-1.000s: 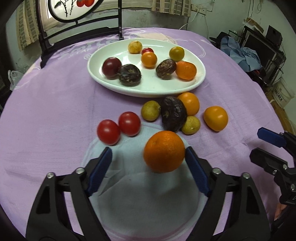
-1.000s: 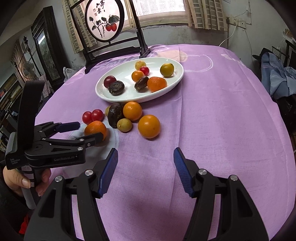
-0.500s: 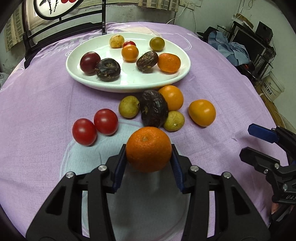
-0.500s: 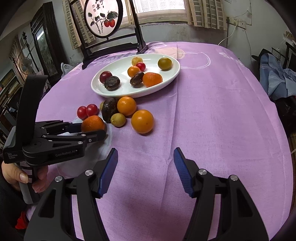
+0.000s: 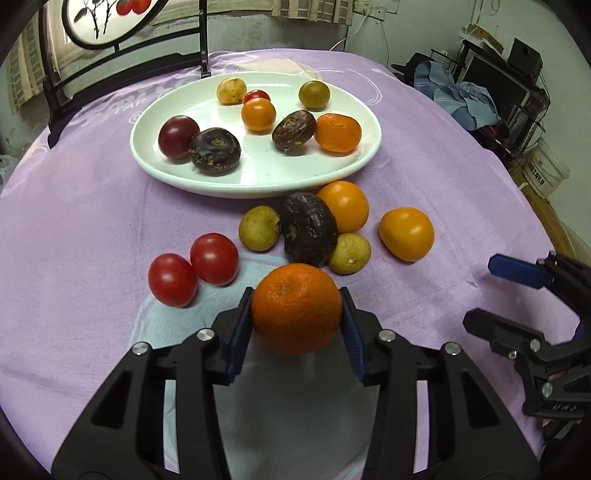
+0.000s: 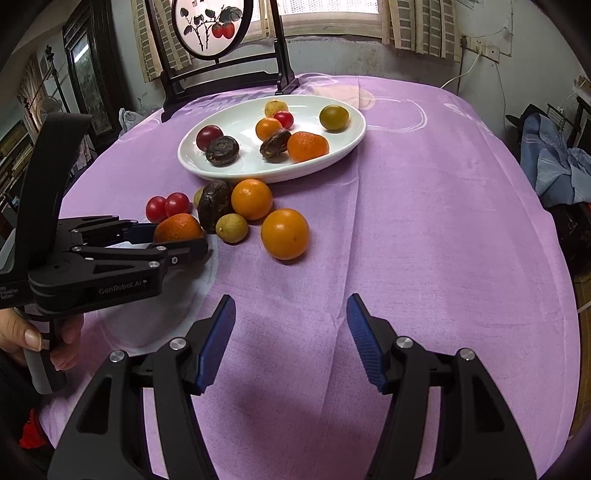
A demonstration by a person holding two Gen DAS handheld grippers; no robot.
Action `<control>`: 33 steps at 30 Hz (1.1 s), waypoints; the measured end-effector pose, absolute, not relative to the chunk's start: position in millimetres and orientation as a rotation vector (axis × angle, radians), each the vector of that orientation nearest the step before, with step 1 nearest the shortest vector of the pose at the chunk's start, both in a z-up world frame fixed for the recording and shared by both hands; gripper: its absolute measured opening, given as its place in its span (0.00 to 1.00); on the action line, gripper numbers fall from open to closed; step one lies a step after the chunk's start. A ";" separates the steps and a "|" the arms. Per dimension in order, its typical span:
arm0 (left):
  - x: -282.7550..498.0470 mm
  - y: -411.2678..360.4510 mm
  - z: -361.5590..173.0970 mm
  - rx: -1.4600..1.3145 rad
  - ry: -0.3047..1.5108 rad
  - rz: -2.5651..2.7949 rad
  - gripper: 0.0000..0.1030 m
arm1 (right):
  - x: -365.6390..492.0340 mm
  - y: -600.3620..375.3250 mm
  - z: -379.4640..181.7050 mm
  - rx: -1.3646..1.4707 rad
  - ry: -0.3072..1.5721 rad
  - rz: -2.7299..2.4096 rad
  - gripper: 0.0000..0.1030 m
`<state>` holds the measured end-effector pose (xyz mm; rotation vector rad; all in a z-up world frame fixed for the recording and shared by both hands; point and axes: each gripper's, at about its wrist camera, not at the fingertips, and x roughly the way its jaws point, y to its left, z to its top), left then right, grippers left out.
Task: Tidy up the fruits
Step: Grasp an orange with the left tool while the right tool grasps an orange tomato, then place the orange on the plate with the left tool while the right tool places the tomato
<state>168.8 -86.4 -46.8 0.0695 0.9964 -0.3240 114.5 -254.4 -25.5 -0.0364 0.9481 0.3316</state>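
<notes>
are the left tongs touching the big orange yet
Touching: in the left wrist view both blue pads of the closing left tongs sit flush against the big orange.

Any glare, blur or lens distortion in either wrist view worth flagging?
Left wrist view: sharp, strong fisheye bowing at the edges, small highlights on the red tomatoes, soft shadow under the orange. Right wrist view: also sharp, bright window blown out, dark vignette in the corners.

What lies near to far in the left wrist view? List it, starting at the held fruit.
Held mandarin in the closing left gripper → dark passion fruit → white plate → chair.
</notes>
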 end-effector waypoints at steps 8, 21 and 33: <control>136.5 -69.1 -18.2 0.108 0.915 -0.329 0.44 | 142.0 -227.5 -35.6 -0.189 0.984 0.308 0.61; 134.8 -37.9 -8.9 0.092 0.905 -0.302 0.44 | 187.8 -214.5 -49.9 -0.110 1.010 0.350 0.40; 128.1 -33.7 7.0 0.105 0.891 -0.277 0.44 | 146.8 -232.9 -9.9 -0.053 0.906 0.419 0.36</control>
